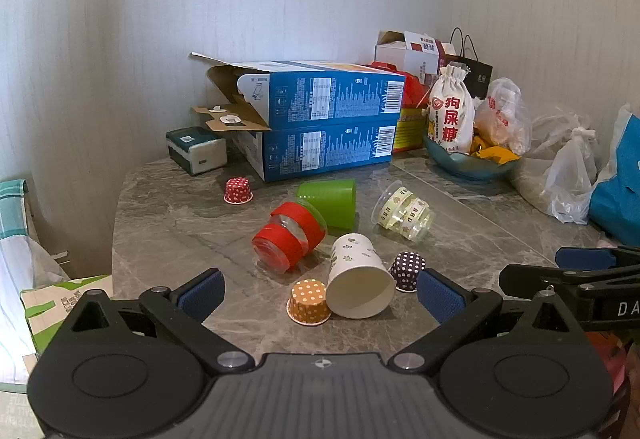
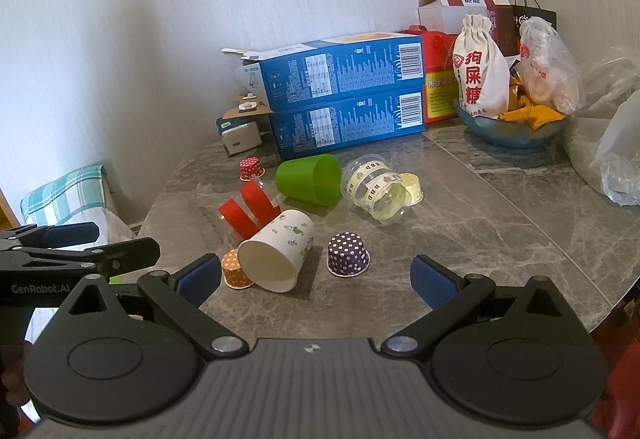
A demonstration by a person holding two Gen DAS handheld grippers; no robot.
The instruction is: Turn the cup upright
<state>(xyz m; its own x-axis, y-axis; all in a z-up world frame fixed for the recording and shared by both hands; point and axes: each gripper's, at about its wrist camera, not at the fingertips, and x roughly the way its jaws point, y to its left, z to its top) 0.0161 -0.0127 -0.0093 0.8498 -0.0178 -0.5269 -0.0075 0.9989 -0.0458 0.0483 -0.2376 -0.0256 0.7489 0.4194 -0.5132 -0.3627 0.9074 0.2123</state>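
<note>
We hover both grippers, left and right, spread and empty (nothing grasped yet), needing next to close on the toppled white paper cup.

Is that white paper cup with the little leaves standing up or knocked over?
Knocked over: the white paper cup lies on its side on the table, its empty mouth facing the camera.

Both of my views are bright and evenly lit by soft daylight. Shadows under the white paper cup and the green cup are short and faint. The marble table shows mild sheen, no hard glare. Focus is sharp at centre. Fisheye distortion bends the wall lines outward, and dark vignetting clips the upper corners.
</note>
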